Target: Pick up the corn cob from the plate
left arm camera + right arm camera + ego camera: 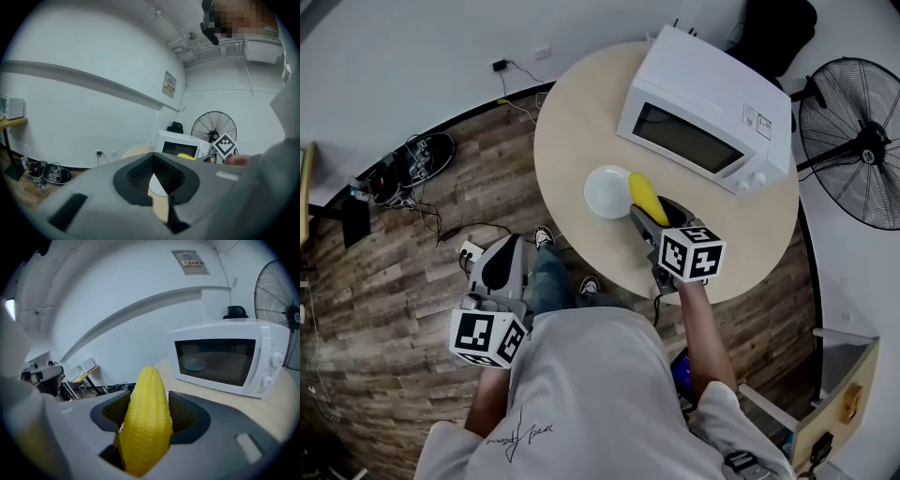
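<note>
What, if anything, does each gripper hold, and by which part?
The right gripper clamps the corn cob by its sides, mid-length; the left gripper holds nothing.

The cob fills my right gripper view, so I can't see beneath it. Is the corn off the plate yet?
Observer: It looks lifted. The left gripper view shows the corn cob up in front of the microwave door, seemingly clear of the tabletop.
Operator: Good. Is anything else left on the plate?
Observer: No. In the head view the plate is bare and white, lying just left of the corn cob.
</note>
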A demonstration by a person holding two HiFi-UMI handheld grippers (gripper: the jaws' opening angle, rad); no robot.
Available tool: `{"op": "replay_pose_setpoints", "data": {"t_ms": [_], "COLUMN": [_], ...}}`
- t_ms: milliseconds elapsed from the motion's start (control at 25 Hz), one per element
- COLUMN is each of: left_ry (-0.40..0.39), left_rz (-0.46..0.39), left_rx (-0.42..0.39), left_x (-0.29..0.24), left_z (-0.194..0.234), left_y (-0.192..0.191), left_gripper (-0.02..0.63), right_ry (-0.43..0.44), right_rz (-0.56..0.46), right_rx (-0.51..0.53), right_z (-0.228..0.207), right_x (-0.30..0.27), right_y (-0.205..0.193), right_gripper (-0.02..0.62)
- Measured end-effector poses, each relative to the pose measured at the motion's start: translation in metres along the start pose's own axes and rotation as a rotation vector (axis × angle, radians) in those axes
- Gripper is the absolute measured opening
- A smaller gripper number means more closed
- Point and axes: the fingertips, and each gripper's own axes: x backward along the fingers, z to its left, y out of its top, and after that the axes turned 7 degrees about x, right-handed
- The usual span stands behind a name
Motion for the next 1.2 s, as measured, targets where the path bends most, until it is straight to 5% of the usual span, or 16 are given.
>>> {"op": "replay_pose_setpoints", "data": {"t_ms": [1200], "left_ry": [-0.028], "left_rz": [0.03], "left_rx": [-0.008], "left_x": [-0.018], "left_z": [-0.013], "left_y": [0.0], "left_gripper": [-0.009], "right_ry": [-0.05], "right_rz": [-0.181], "right_rx": [-0.043], "right_z": [0.02], "right_x": [0.064], "right_y": [0.027], "right_gripper": [0.268]}}
